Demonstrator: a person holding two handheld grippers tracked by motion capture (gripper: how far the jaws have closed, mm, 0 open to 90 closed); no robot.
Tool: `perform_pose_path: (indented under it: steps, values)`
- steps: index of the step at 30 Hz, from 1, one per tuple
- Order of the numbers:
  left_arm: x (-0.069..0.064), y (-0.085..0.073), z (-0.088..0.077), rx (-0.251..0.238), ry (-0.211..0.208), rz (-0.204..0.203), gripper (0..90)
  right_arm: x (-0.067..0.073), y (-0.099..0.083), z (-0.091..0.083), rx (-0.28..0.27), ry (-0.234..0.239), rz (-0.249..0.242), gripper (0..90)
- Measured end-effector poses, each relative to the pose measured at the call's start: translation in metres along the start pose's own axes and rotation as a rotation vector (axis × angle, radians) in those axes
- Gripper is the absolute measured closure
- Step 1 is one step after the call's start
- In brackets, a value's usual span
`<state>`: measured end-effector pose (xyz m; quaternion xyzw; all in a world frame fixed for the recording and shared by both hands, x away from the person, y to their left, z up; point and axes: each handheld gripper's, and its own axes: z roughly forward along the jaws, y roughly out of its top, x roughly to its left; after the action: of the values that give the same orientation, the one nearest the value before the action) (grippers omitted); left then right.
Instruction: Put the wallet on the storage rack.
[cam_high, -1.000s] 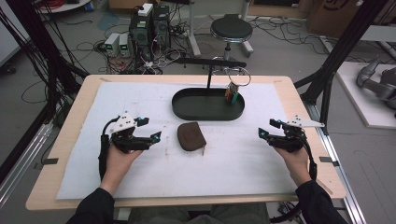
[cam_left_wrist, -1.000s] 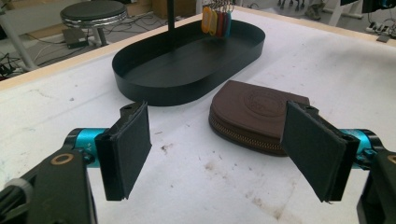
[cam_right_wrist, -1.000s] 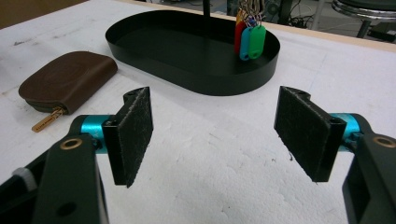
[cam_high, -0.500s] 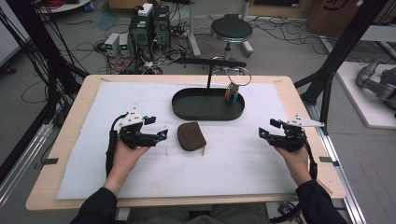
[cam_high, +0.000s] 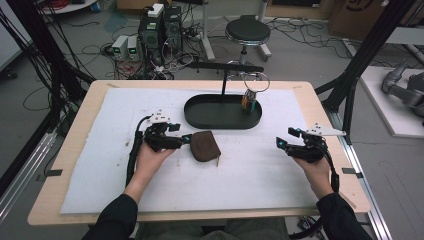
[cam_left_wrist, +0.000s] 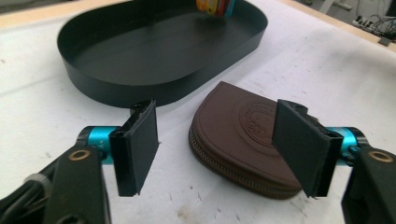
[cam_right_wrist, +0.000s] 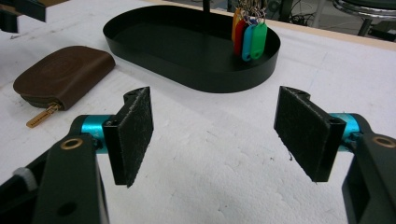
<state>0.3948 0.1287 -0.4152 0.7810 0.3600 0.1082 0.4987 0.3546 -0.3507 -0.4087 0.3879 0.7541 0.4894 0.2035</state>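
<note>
**Operator:** Where do things stand?

**Spotter:** The brown pouch (cam_high: 205, 145) lies flat on the white mat (cam_high: 250, 175), near the middle of the table. The black tray (cam_high: 220, 126) is just beyond it at twelve o'clock. Your left gripper (cam_high: 186, 139) sits at the pouch's nine o'clock. Its jaws have just been closing a little, but they are wide apart and hold nothing. In the left gripper view the pouch (cam_left_wrist: 238, 135) lies partly in the gap, with one jaw over its far side. No pad presses on it.

**Operator:** And my right?

**Spotter:** Your right gripper (cam_high: 281, 144) is well apart at three o'clock, jaws spread wide and empty.

**Operator:** What could go wrong?

**Spotter:** Three things, I'd judge. The pouch is low and rounded. If you close across its domed top rather than its edges, the pads may slide off and squeeze it out. If you push in further before closing, you could shove it along the mat into the tray wall (cam_left_wrist: 140, 88). And the brass pull (cam_high: 218, 161) sticks out at the pouch's five o'clock, so it may drag or snag when you lift.

**Operator:** Anything in the tray?

**Spotter:** The coloured key tags (cam_right_wrist: 247, 32) hang at its right end. Swing the pouch in high and you could knock them.
</note>
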Motion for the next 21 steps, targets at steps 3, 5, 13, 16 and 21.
perform_pose_path:
  steps: [3,5,13,16,21]
  values:
    - [0.004,-0.001,0.010,0.007,-0.007,-0.043,33.3,0.000,0.000,0.000,0.001,0.003,0.000,29.0]
    - [0.006,-0.002,0.014,0.004,-0.006,-0.067,36.1,0.000,0.000,0.000,0.004,0.001,-0.002,29.0]
    - [0.016,-0.004,0.027,0.036,-0.007,-0.143,47.2,0.000,0.000,0.001,0.006,0.001,-0.010,29.1]
    - [0.018,-0.005,0.032,0.056,-0.007,-0.160,49.7,0.001,0.000,0.000,0.008,0.002,-0.013,29.1]
    - [0.020,-0.007,0.036,0.069,-0.030,-0.205,52.3,0.000,0.000,0.001,0.009,0.002,-0.017,29.1]
